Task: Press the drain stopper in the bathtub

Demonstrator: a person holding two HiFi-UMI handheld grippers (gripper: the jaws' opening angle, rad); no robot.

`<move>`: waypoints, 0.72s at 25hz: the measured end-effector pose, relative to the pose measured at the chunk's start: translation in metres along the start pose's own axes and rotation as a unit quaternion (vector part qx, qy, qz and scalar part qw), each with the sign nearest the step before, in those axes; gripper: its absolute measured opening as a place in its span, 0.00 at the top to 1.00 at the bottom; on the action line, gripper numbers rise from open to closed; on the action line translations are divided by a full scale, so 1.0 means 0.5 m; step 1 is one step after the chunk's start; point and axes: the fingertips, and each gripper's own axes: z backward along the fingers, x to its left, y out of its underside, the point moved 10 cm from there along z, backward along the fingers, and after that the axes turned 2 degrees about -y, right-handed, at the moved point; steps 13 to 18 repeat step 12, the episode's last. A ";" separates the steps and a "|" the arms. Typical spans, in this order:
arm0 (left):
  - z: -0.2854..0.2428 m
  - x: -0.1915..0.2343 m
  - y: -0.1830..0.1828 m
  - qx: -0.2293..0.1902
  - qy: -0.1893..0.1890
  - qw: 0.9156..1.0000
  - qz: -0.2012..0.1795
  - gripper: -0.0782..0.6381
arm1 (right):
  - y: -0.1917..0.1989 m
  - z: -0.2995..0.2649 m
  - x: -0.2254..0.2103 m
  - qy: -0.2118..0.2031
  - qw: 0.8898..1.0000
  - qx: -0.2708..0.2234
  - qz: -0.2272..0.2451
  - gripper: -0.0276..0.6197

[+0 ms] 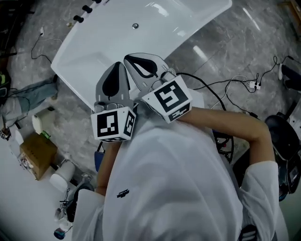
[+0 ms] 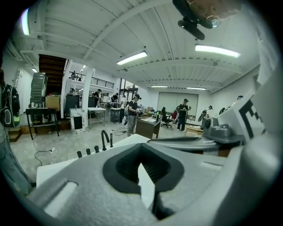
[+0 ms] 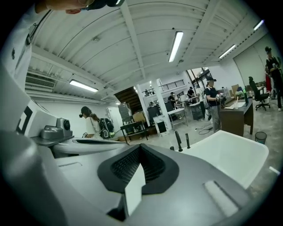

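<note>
A white bathtub [image 1: 155, 23] stands on the grey marble floor, and its small round metal drain stopper [image 1: 135, 26] shows on the tub's bottom. Black tap fittings [image 1: 81, 14] line its far left rim. Both grippers are held close to the person's chest, over the tub's near rim and well short of the stopper. My left gripper [image 1: 119, 65] is shut with nothing in it, and so is my right gripper [image 1: 127, 58]. In the left gripper view the left gripper [image 2: 140, 146] points over the tub rim [image 2: 126, 140]. The right gripper [image 3: 140, 145] has the bathtub [image 3: 225, 154] to its right.
Cables [image 1: 225, 87] and a power strip [image 1: 254, 85] lie on the floor to the right. A cardboard box [image 1: 36, 154] and paper rolls [image 1: 63, 175] sit at the left. A black chair [image 1: 284, 141] is at far right. Several people and desks stand far off.
</note>
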 end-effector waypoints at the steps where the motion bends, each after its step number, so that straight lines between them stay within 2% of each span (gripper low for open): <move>1: -0.002 -0.006 0.000 0.000 0.003 1.000 -0.004 0.89 | -0.001 0.005 -0.001 -0.001 1.000 -0.003 0.002 0.96; 18: -0.029 0.040 0.010 0.006 0.018 1.000 0.007 0.89 | 0.008 -0.040 -0.004 0.005 1.000 0.000 -0.002 0.96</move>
